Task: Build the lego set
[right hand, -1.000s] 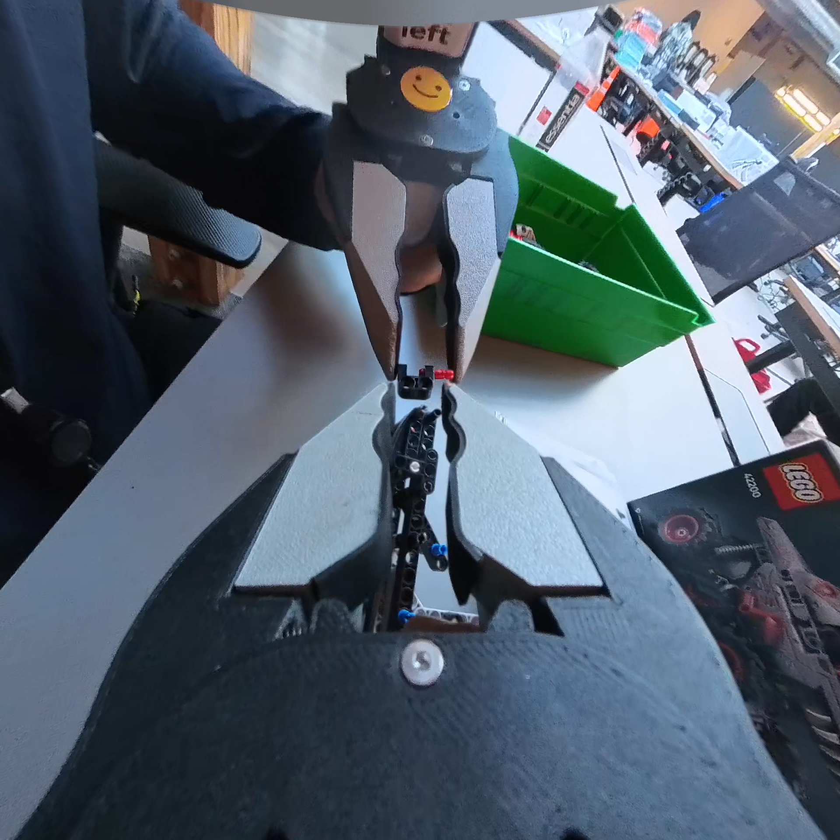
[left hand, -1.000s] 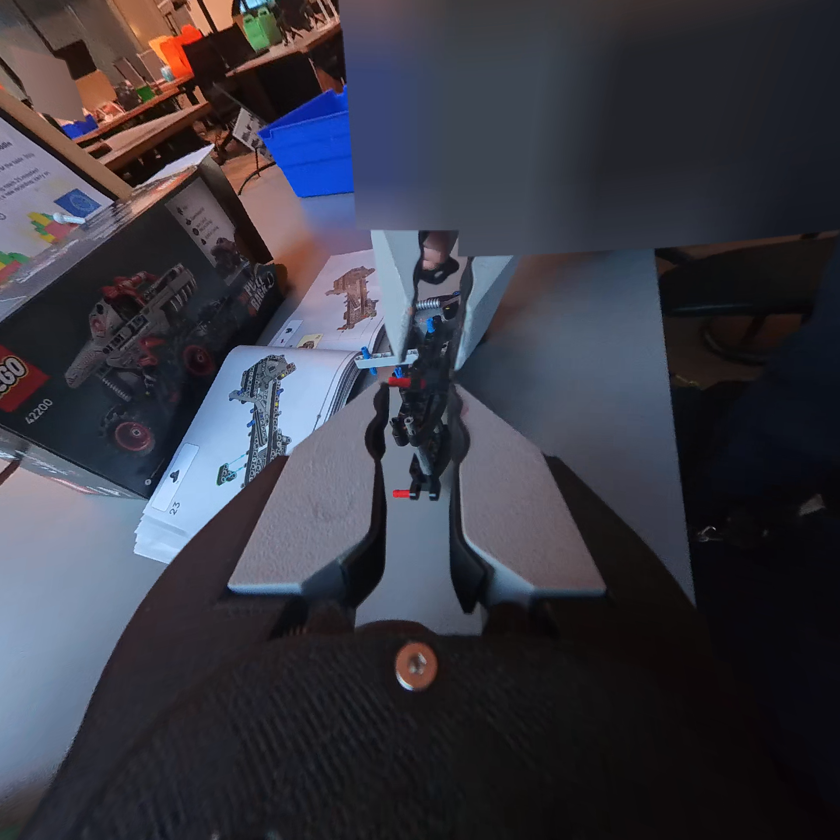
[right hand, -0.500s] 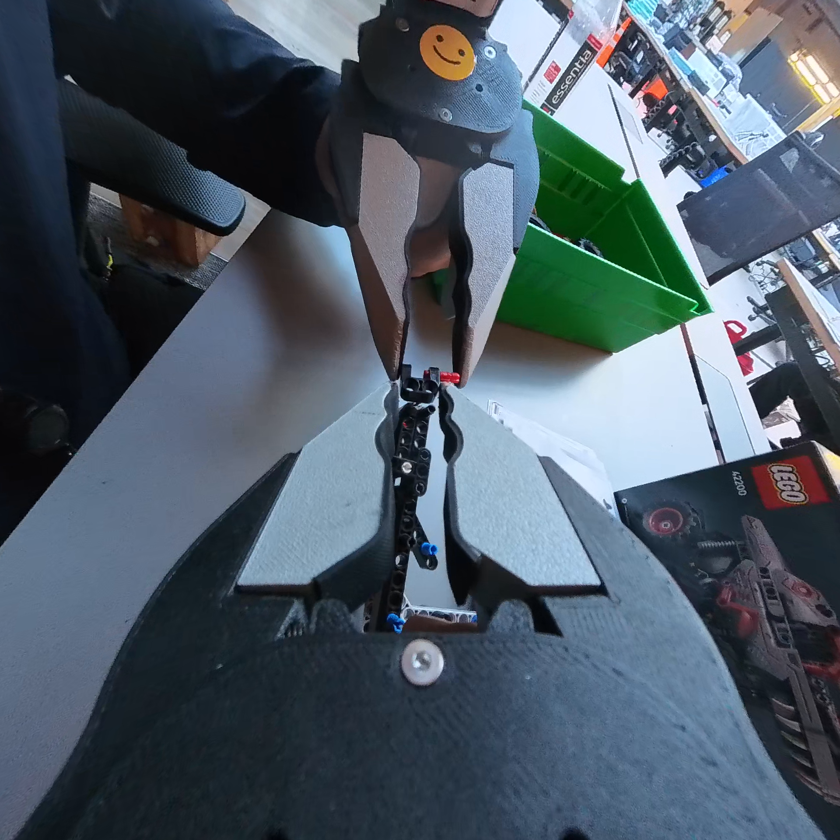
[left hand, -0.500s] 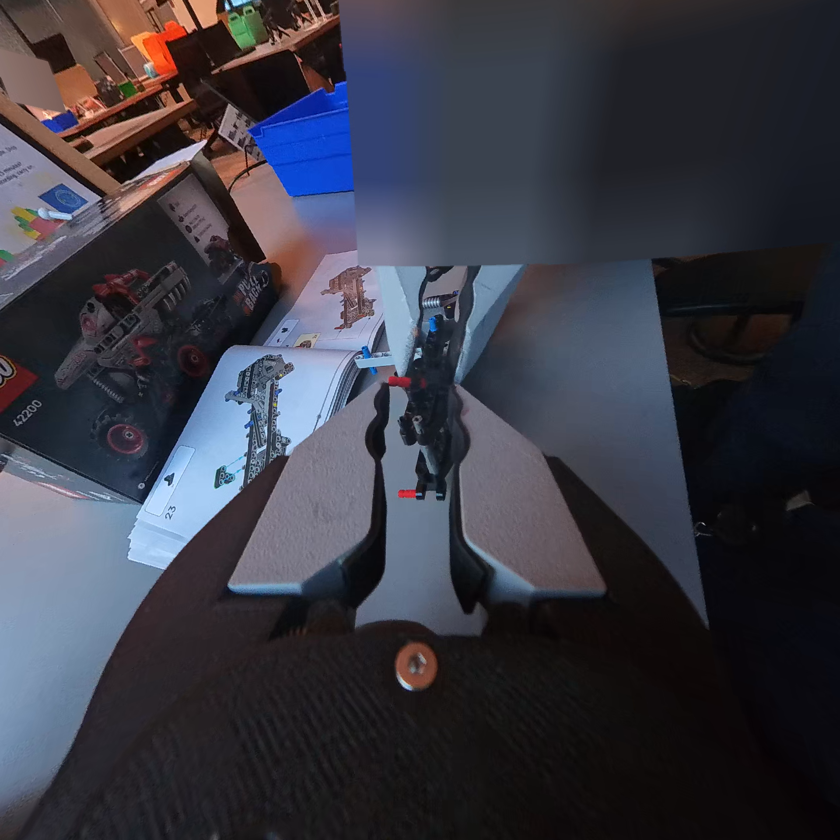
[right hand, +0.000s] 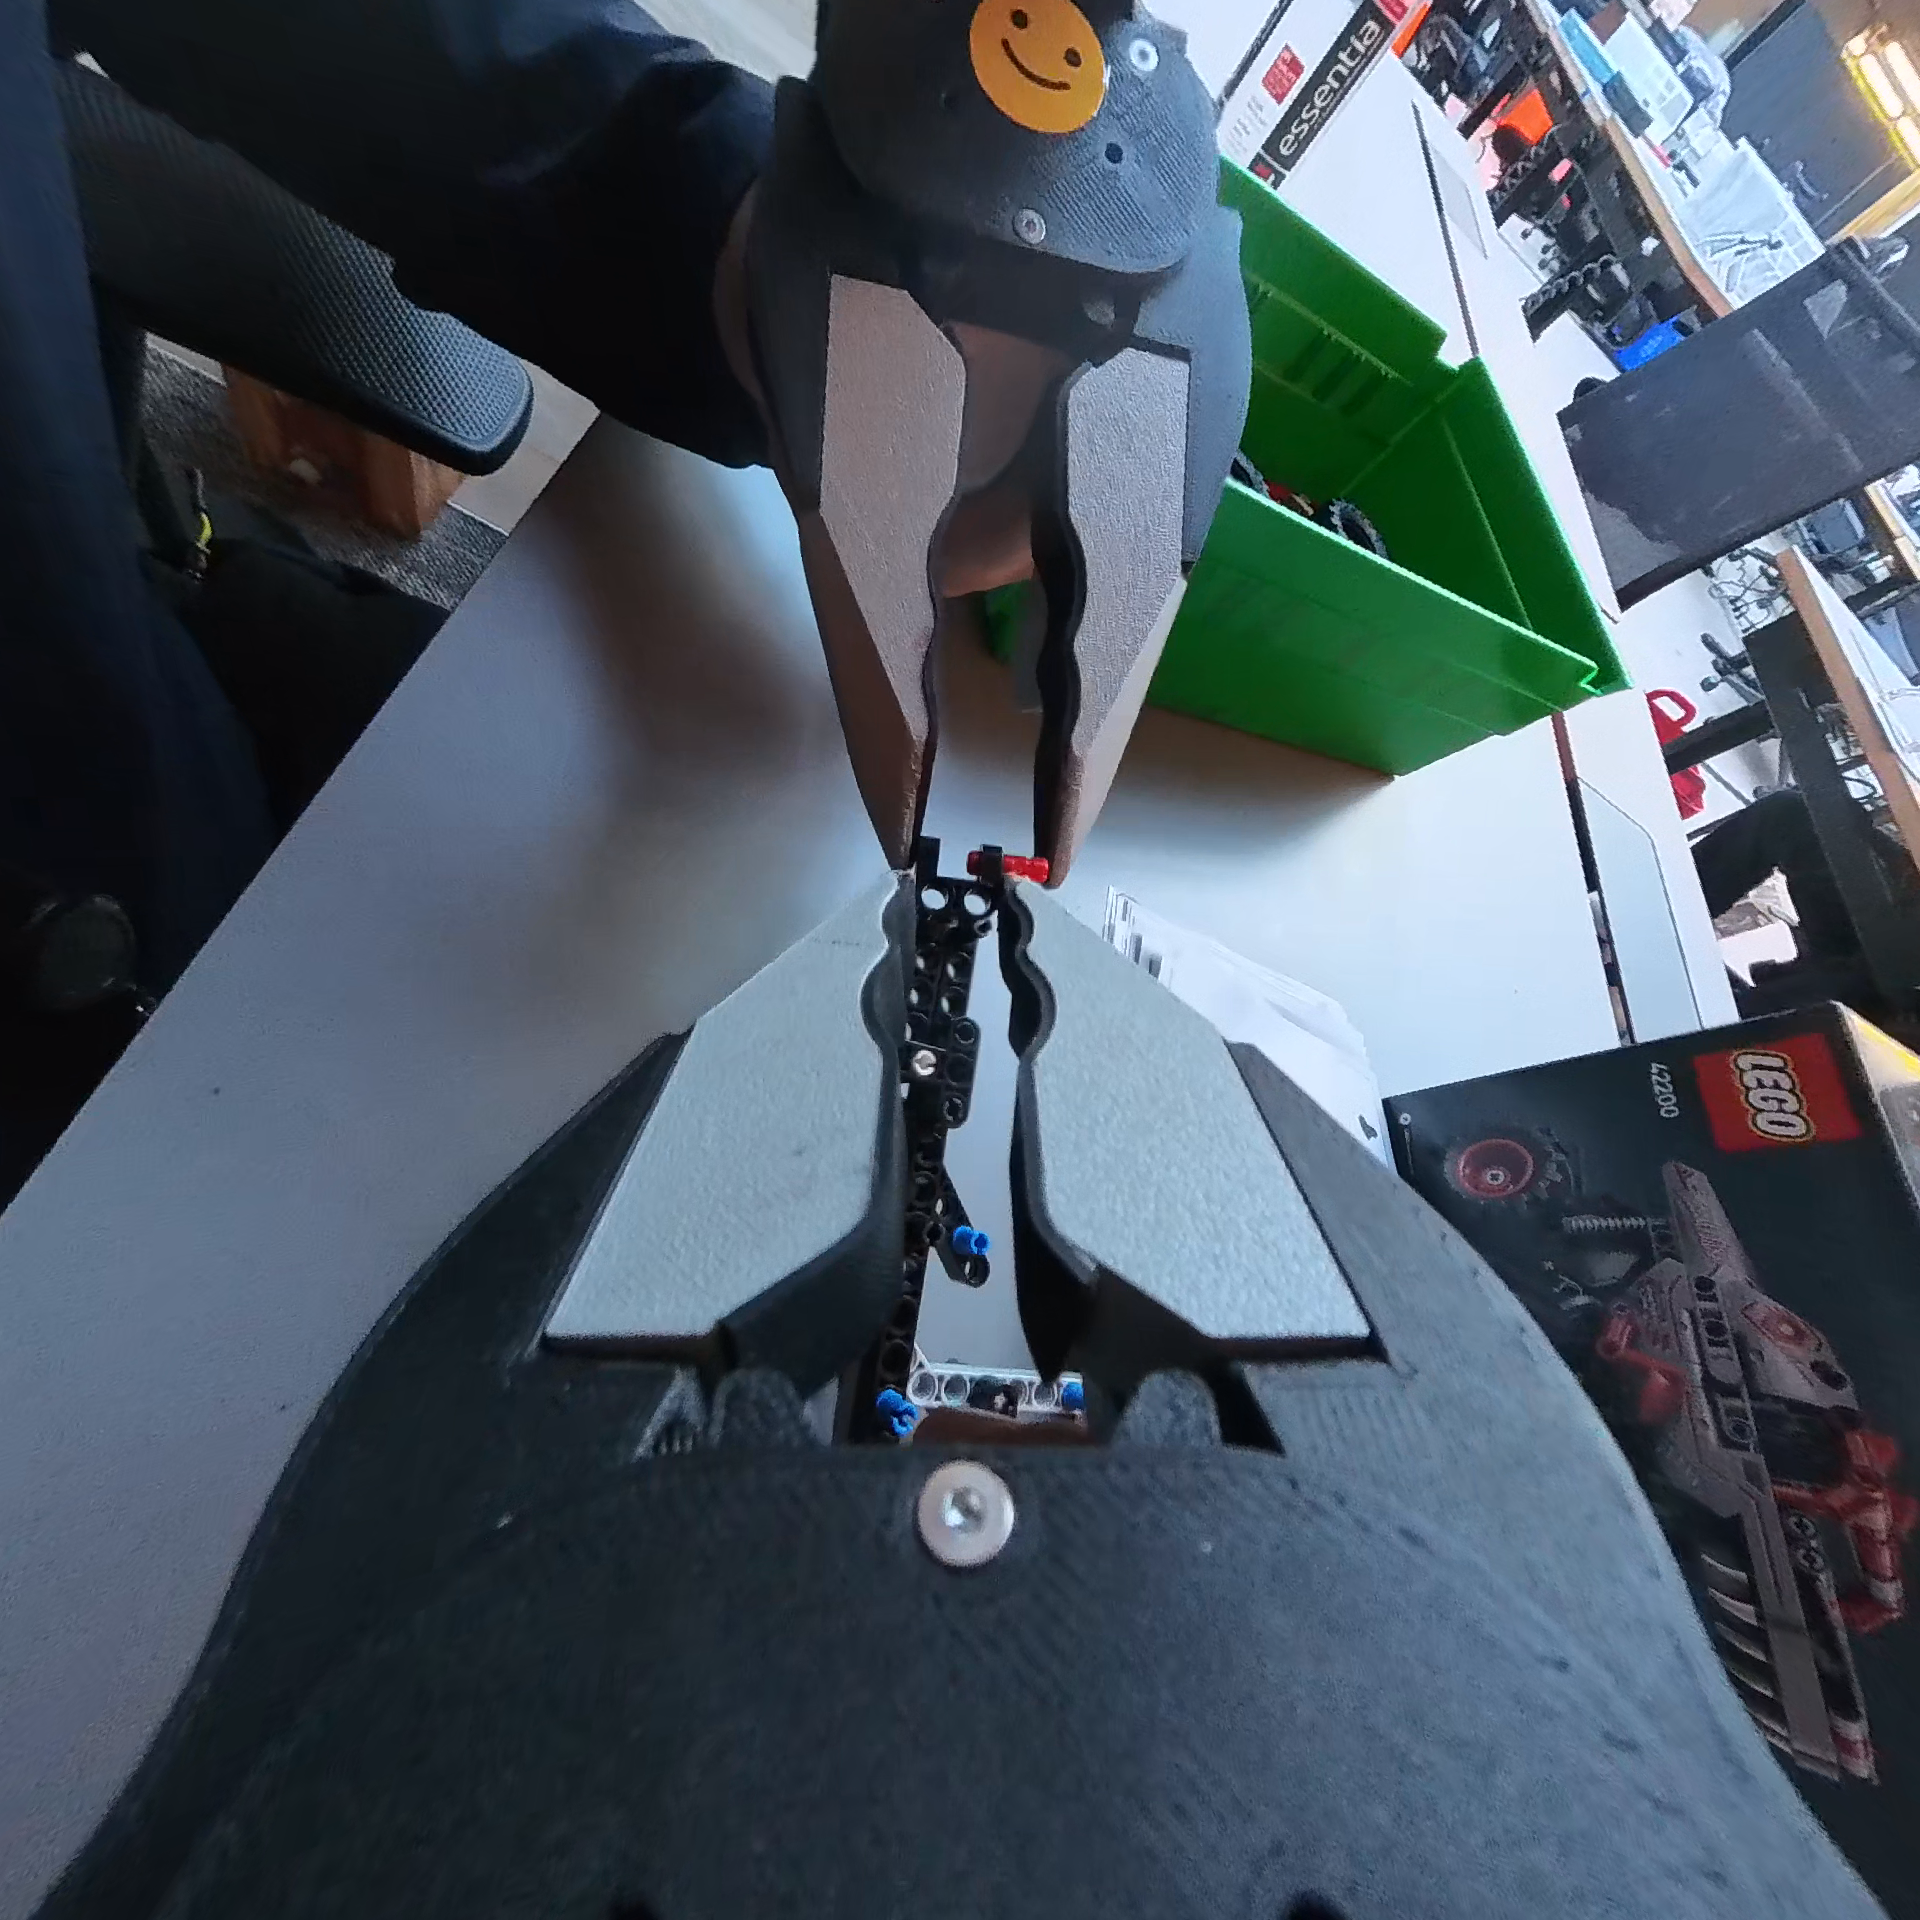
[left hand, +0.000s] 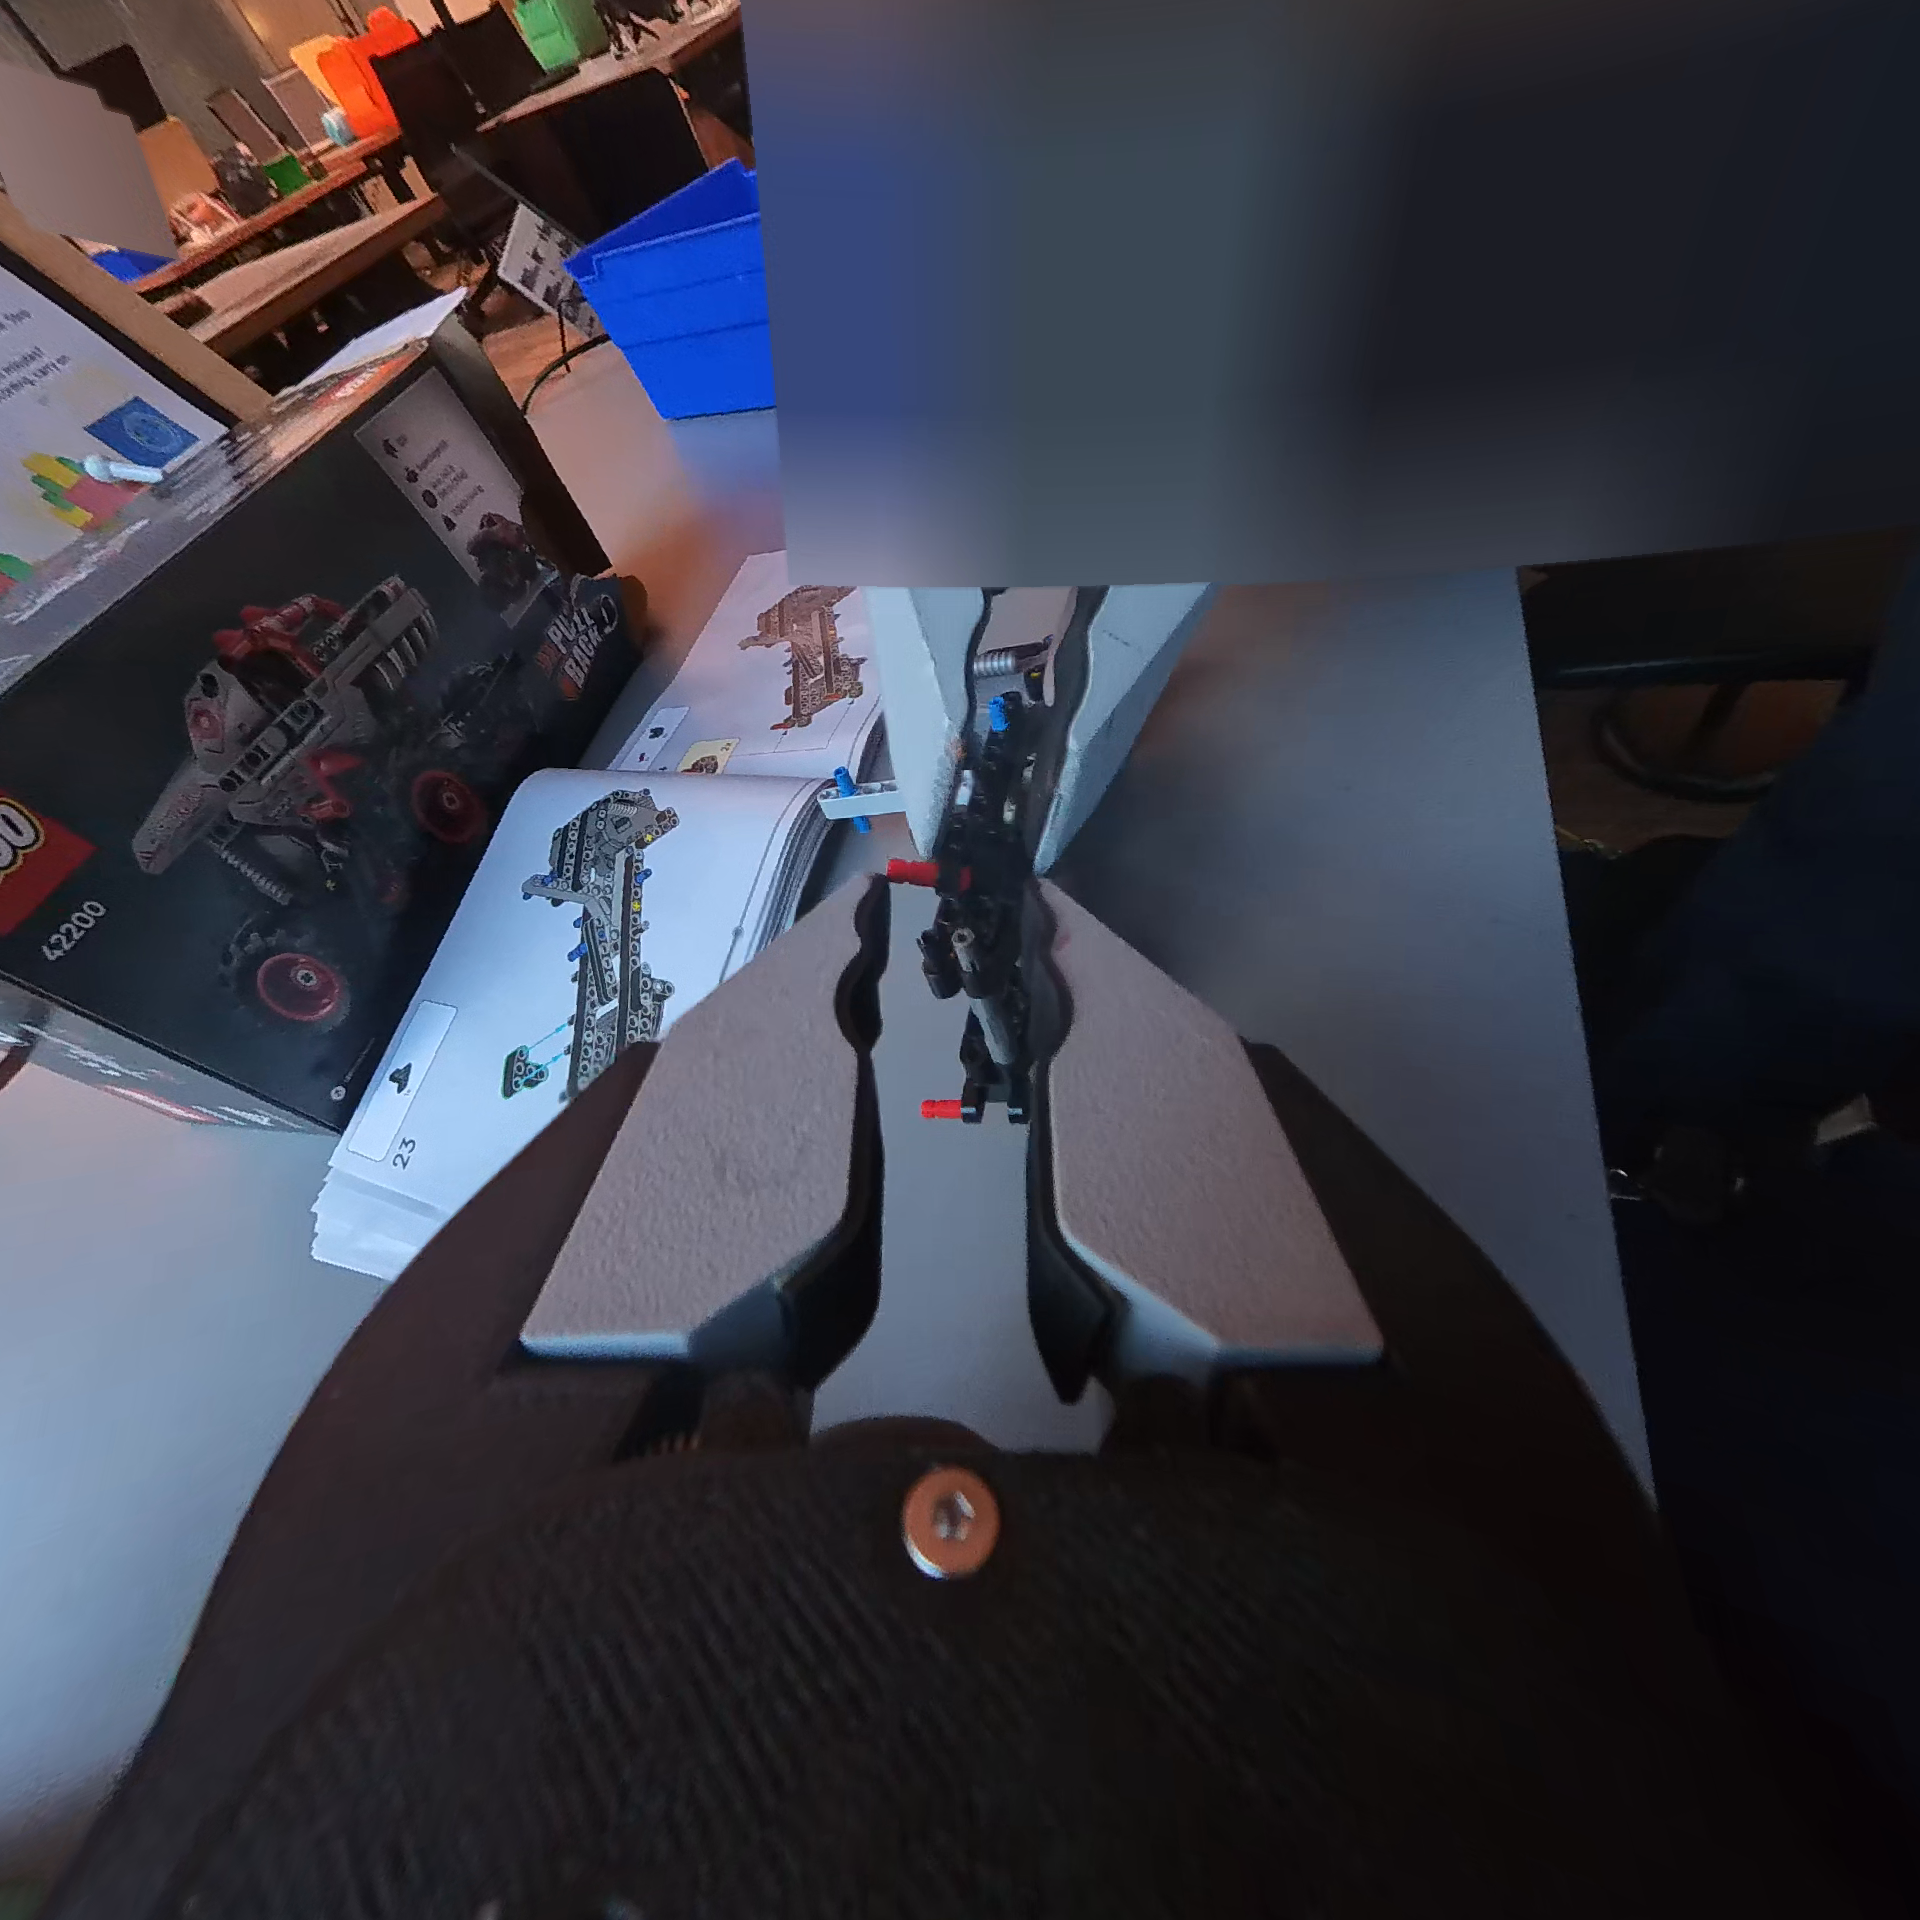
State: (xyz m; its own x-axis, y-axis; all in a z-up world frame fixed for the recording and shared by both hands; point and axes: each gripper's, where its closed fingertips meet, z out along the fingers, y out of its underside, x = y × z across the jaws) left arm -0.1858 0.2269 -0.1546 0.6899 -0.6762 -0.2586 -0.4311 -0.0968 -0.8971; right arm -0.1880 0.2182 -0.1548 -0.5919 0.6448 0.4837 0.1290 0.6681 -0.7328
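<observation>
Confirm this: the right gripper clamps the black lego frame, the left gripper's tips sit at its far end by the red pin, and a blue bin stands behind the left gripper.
One thing is wrong: the bin behind the left gripper is green, not blue, as the right wrist view shows. The rest holds: the right gripper clamps the black lego frame, and the left gripper's tips sit at its far end by the red pin.

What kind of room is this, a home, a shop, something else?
Most likely a shared workshop or lab, not a home. Long worktables crowded with gear run into the distance, plastic parts bins sit out, one green and one blue, and a dark monitor stands nearby.
</observation>
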